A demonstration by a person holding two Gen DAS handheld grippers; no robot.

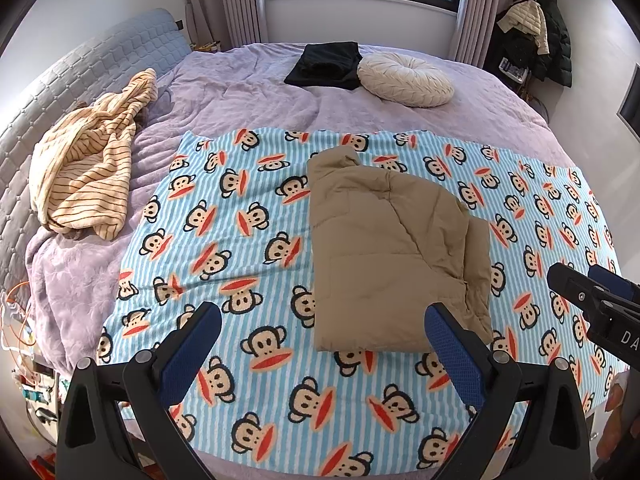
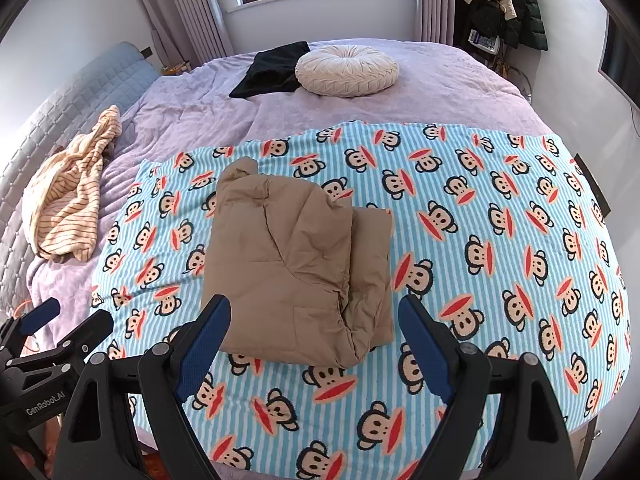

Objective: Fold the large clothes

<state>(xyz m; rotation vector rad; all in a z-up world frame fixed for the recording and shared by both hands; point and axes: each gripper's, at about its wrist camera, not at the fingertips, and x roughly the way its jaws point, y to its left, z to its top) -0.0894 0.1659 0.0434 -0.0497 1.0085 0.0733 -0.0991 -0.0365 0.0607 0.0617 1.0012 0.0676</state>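
Note:
A tan padded jacket (image 1: pixel 384 248) lies folded into a compact block on the blue striped monkey-print blanket (image 1: pixel 224 216); it also shows in the right wrist view (image 2: pixel 288 264) on the same blanket (image 2: pixel 480 240). My left gripper (image 1: pixel 324 320) is open and empty, held above the blanket's near edge just short of the jacket. My right gripper (image 2: pixel 316 312) is open and empty, in front of the jacket's near edge. Each gripper shows at the edge of the other's view: the right gripper (image 1: pixel 592 300) and the left gripper (image 2: pixel 60 328).
A crumpled cream striped garment (image 1: pixel 88 168) lies at the left on the purple bedspread (image 1: pixel 248 92). A folded black garment (image 1: pixel 328 64) and a round cream cushion (image 1: pixel 404 80) lie at the far side. Coats (image 1: pixel 536 36) hang at the back right.

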